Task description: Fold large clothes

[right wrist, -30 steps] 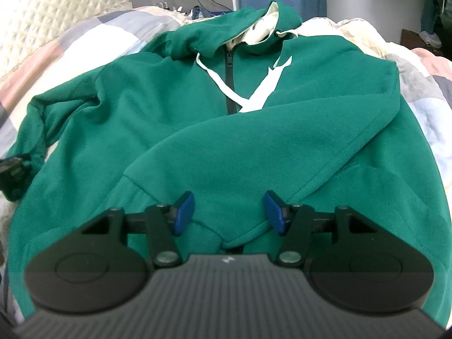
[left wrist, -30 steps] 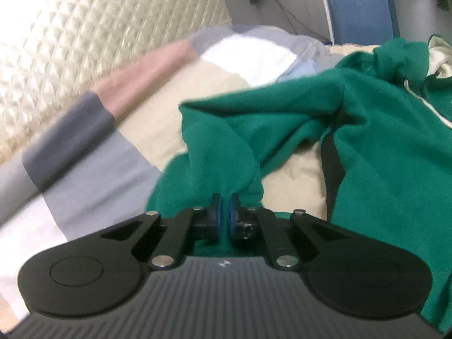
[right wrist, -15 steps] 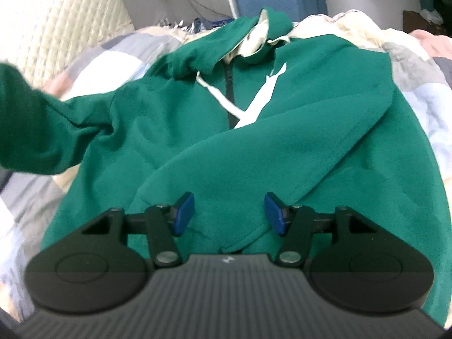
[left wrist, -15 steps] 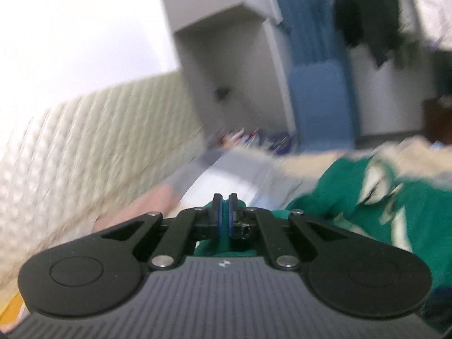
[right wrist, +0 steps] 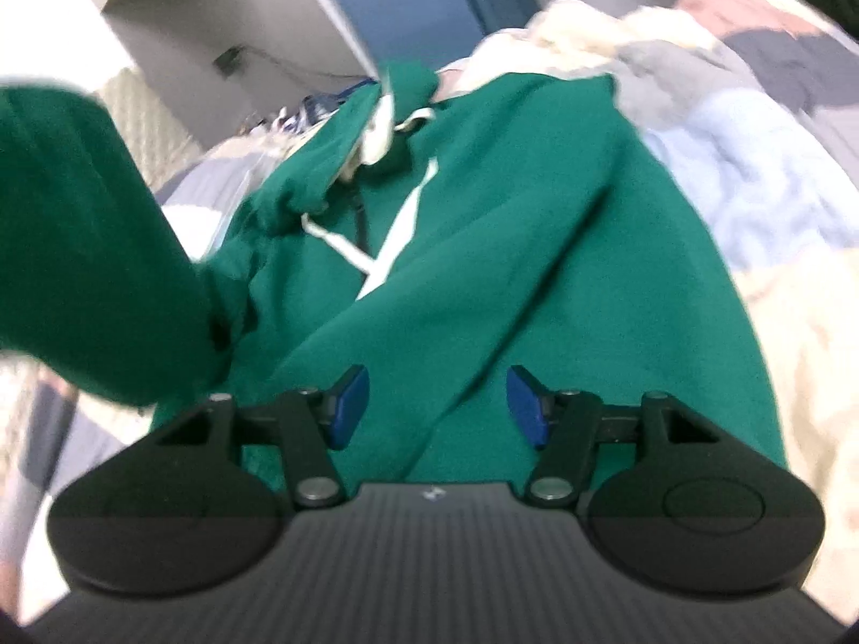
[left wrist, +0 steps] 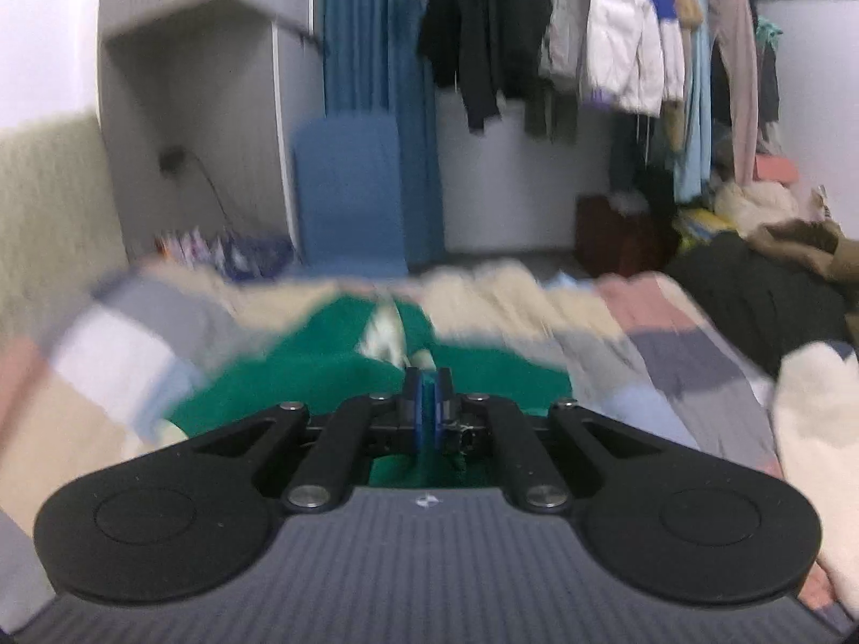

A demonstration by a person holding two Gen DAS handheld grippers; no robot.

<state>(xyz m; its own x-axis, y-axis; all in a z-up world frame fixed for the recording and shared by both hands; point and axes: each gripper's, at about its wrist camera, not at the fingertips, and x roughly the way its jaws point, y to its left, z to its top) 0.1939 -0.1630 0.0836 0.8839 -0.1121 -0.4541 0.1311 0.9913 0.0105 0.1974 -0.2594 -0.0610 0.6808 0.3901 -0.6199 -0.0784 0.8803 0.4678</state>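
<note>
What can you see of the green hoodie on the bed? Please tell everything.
The green hoodie looks like soft fleece, with a cream-lined hood, white drawstrings and a dark front zipper. It lies front up on the patchwork blanket, one sleeve folded across the chest. The left gripper is shut on green fabric; the other sleeve is raised at the left. The right gripper hovers above it, opening, with nothing pinched.

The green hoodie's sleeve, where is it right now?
In the right wrist view, the sleeve hangs raised at far left, beside the hoodie on the bed; the left gripper pinches it.
</note>
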